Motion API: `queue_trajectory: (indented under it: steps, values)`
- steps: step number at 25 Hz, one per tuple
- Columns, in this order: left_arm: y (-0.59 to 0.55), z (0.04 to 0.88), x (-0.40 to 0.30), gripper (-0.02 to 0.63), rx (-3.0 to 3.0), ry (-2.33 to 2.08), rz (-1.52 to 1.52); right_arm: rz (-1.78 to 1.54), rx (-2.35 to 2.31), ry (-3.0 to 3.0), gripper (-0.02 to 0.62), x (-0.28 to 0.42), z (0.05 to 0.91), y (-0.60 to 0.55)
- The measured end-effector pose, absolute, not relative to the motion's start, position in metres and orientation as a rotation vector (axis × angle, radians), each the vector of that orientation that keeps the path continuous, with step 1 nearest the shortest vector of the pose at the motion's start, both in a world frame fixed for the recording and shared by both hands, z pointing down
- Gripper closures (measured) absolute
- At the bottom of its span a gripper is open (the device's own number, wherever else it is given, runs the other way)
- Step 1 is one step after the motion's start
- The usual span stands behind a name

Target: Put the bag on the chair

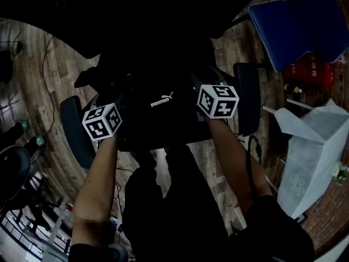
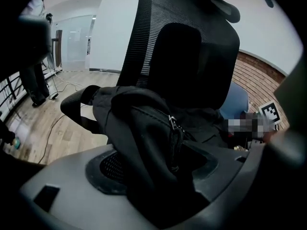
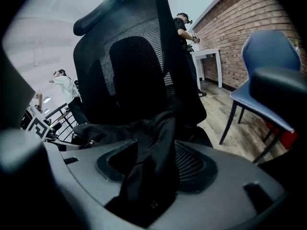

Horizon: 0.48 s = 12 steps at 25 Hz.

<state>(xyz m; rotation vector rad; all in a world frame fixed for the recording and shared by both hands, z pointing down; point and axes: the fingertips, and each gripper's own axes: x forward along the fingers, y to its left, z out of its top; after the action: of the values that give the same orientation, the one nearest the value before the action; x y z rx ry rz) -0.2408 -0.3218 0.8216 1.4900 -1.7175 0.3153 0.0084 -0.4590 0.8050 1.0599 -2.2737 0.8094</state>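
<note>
A black bag (image 1: pixel 163 100) with a white logo lies on the seat of a black mesh-backed office chair (image 2: pixel 192 37), between its two armrests (image 1: pixel 75 131). In the head view both marker cubes, left (image 1: pixel 102 121) and right (image 1: pixel 218 101), sit at the bag's near edge. The left gripper (image 2: pixel 158 176) has the bag's zippered fabric (image 2: pixel 144 143) lying between its jaws, and the pads stand clear of it. A black fold of the bag (image 3: pixel 153 152) drapes loosely through the wide jaws of the right gripper (image 3: pixel 148 176).
A blue chair (image 1: pixel 302 23) stands to the right of the office chair, with a red object (image 1: pixel 319 72) under it and a white bag (image 1: pixel 316 152) nearer me. People (image 3: pixel 184 28) stand in the background by a white table (image 3: pixel 206 56) and a brick wall (image 3: pixel 249 28).
</note>
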Motion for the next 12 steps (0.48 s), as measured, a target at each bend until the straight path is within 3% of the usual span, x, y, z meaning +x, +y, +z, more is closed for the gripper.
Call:
queue_trajectory:
  steps: [12]
  values:
    - [-0.287, 0.827, -0.234, 0.212, 1.334, -1.620, 0.388, 0.826, 0.956, -2.296, 0.359, 0.006, 0.791, -0.432]
